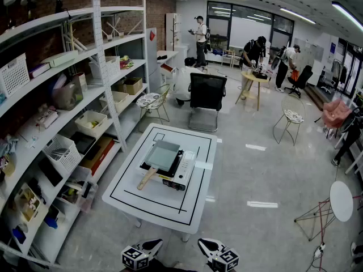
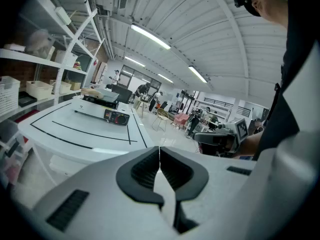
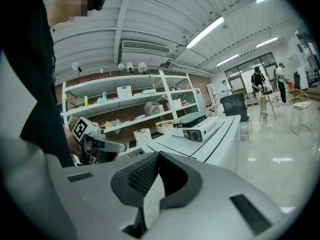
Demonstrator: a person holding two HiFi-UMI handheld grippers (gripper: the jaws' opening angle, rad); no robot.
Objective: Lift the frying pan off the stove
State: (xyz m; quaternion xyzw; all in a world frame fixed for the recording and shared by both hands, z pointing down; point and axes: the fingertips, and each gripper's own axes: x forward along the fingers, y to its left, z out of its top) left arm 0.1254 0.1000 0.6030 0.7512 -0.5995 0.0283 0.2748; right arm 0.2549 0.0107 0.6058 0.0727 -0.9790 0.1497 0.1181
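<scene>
Head view: pan [image 1: 163,154] sits on stove [image 1: 182,173] at mid-bench [image 1: 136,200], handle toward 7 o'clock. Left gripper [image 1: 154,244] and right gripper [image 1: 205,244] are cut off at 6 o'clock.
Left gripper view: jaws pressed together, empty; stove print unreadable.
Right gripper view: jaws together, empty.

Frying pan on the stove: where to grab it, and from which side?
Take the wooden handle. It juts from the frying pan past the stove, angled toward the person and slightly left, so approach from the near side of the table. The pan body looks too wide and flat for the jaws.
</scene>
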